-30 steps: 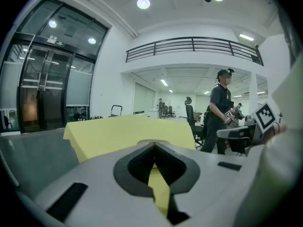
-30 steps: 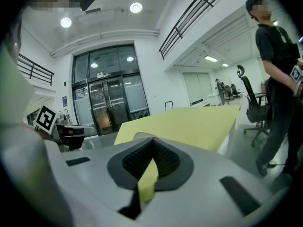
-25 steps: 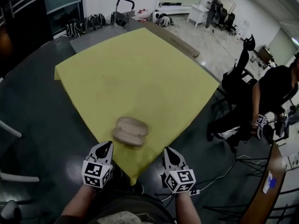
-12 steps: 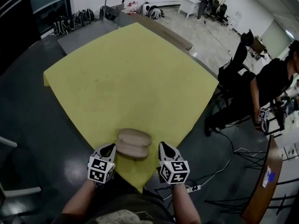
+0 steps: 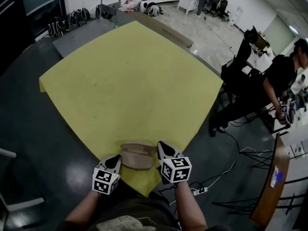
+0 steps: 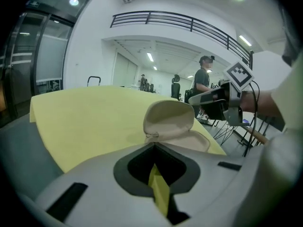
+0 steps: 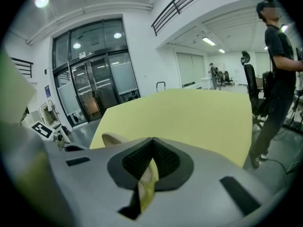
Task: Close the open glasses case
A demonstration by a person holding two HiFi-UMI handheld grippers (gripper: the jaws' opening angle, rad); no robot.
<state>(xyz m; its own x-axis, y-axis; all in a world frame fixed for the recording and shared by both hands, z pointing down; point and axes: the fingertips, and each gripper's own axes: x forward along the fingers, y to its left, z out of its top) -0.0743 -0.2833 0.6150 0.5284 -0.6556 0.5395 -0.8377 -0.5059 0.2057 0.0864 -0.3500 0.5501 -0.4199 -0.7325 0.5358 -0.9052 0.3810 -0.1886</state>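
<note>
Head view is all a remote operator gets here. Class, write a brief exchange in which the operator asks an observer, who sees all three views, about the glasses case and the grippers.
Operator: Is the glasses case open? I can't judge its lid from above.
Observer: Yes. The left gripper view shows the lid standing raised above the base.
Operator: Does the left gripper or the right gripper hold it?
Observer: Neither. Each gripper's own view shows its jaws together with nothing clamped; the case sits just beyond them.
</note>
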